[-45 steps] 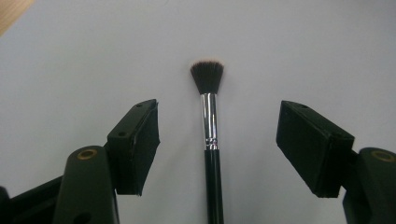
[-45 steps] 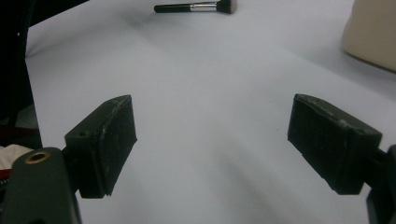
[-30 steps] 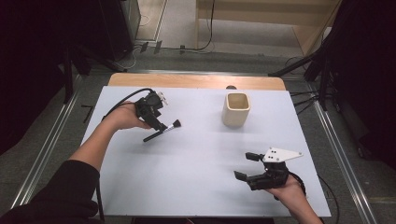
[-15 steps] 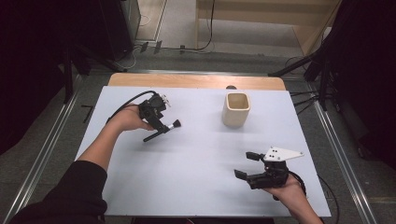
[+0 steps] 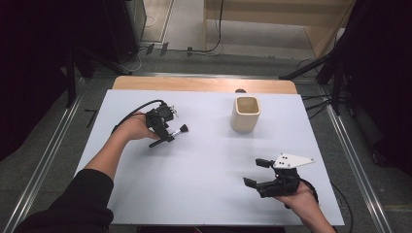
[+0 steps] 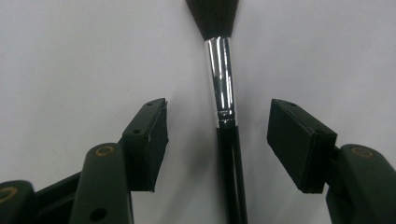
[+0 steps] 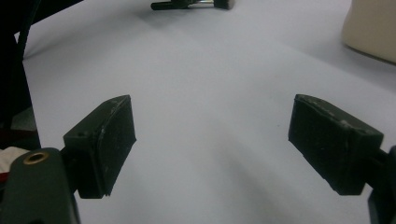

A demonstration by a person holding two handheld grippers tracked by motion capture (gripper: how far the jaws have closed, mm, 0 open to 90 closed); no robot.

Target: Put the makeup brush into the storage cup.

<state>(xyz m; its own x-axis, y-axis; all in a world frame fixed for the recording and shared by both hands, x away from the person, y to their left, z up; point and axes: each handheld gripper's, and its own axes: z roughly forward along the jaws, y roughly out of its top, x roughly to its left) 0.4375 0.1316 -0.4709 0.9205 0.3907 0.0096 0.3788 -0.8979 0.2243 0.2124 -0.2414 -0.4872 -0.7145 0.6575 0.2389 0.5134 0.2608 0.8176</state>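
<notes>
The left gripper (image 5: 167,133) is low over the table (image 5: 194,194), directly above a makeup brush (image 5: 171,137). In the left gripper view its 2 jaws stand wide apart, 1 on each side of the brush (image 6: 225,116), and neither pad touches it. The handle and the shiny metal collar lie in the middle of the gap, with clear white surface on both sides. I think the gripper is placed like this so that it can close on the thin handle near the collar, where the grasp is firm and the soft bristles are not pressed. The brush lies flat on the left part of the table, with its bristles pointing toward the cup (image 5: 246,114).

The right gripper (image 5: 260,174) rests near the front right corner, well apart from the brush. Its jaws are also wide open and hold nothing; in the right gripper view only bare table lies between them. It seems to wait there so that it does not disturb the other hand.

The cream cup stands upright and open at the back right of the table. The surface between the brush and the cup is free, so nothing blocks a path there. The left gripper's cable (image 5: 133,112) curves behind the hand, away from the brush.
</notes>
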